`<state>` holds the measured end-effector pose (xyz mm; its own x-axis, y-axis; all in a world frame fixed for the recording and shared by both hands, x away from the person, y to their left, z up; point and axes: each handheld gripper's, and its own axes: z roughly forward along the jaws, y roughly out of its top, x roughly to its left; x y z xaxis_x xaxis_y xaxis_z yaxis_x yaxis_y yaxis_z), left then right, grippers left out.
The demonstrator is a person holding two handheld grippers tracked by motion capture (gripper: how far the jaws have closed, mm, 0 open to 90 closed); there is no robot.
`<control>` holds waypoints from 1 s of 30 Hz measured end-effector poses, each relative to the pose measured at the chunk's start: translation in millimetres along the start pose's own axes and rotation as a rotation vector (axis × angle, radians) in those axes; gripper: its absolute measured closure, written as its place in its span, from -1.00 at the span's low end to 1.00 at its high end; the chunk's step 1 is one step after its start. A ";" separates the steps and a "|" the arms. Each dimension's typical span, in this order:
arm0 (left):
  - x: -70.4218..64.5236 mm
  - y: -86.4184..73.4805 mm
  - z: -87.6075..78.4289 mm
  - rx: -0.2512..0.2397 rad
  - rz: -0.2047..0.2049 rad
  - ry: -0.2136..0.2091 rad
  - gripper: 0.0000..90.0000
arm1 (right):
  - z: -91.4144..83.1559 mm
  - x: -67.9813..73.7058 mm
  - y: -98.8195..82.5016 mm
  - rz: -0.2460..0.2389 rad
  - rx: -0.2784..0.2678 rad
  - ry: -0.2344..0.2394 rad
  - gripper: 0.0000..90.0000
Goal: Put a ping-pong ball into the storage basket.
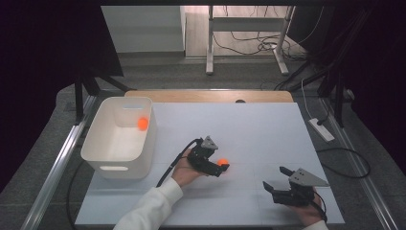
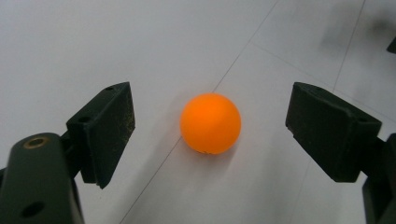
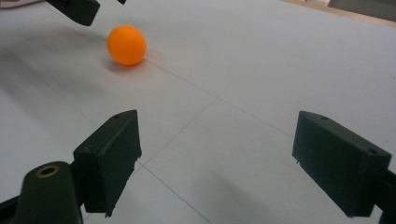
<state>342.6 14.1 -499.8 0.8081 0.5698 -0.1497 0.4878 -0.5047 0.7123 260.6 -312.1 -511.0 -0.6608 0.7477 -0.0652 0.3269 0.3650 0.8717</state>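
Left gripper (image 1: 218,167): standing spread wide, pinching nothing, straddling the orange ball on the white table near the middle.
Jaw gap, left gripper view: flanking the orange ball (image 2: 210,123) on both sides, pads (image 2: 109,126) standing clear of it, bare table showing on each side.
Orange ball location: resting on the white tabletop (image 1: 258,129), right of the white bin, left and slightly far of the right gripper.
Handling, judged: looking like a table-tennis ball, so likely being very light, hollow, stiff yet thin-shelled; smooth and round, so tending to roll or squirt out under an off-centre squeeze.
Hold point, judged: closing across the widest part, pads meeting opposite sides at mid-height, pressing gently.
Right gripper (image 1: 282,184): hovering spread near the right front of the table, gripping nothing; looking toward the ball (image 3: 126,45) well apart from it.
White bin (image 1: 107,153): sitting at the left, already containing a second orange ball (image 1: 142,123) against its far wall.
Obstructions: nothing lying between ball and bin; bin's right wall needing clearing, judged.
Surroundings: cable trailing from the left gripper toward the sleeve (image 1: 153,206); desk legs and cords lying on the floor beyond.
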 end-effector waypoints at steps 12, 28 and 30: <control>1.6 -2.2 16.9 0.063 0.004 -0.015 -0.67 | -0.1 -0.4 -0.4 -0.002 -0.001 -0.001 -0.66; 1.1 -3.6 27.2 0.081 0.008 -0.012 -0.49 | -0.5 -0.8 -0.8 -0.002 0.000 -0.002 -0.66; 1.4 -3.6 27.0 0.078 0.006 -0.018 -0.40 | -0.9 -0.9 -1.0 0.000 -0.002 0.001 -0.66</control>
<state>350.9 -0.8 -521.2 0.8167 0.5549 -0.1583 0.5064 -0.5575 0.6578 260.3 -313.6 -511.3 -0.6614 0.7472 -0.0653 0.3252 0.3641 0.8727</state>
